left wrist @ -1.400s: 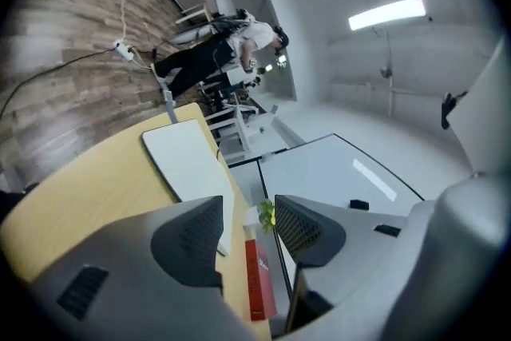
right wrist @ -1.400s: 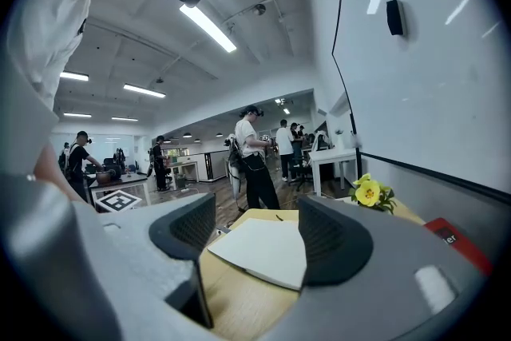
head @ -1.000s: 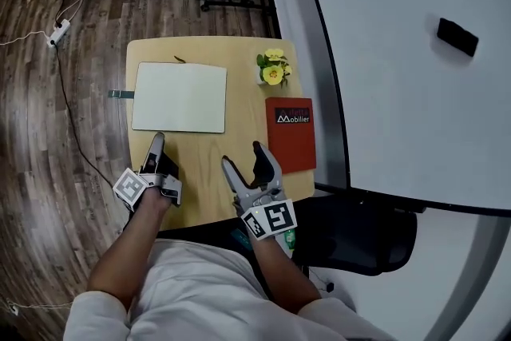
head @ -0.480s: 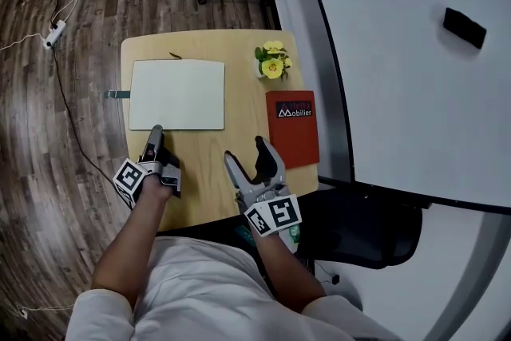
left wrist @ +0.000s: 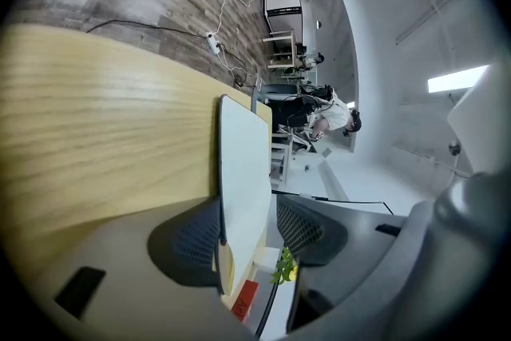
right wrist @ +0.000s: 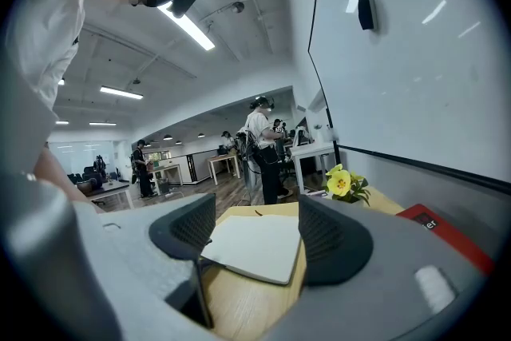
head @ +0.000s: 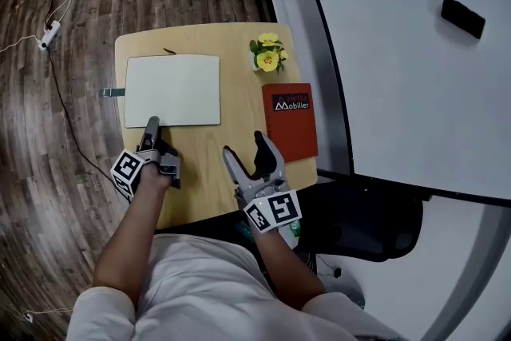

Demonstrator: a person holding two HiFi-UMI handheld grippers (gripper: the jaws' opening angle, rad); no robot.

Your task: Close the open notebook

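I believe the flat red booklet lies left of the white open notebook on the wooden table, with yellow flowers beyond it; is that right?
Not quite: the head view shows the flat red booklet right of the white open notebook, not left. The yellow flowers do stand beyond it on the wooden table.

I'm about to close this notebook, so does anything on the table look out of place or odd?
Nothing looks spilled or damaged. The open notebook lies flat and square on the table. Only a small grey strip at its left side pokes past the table edge.
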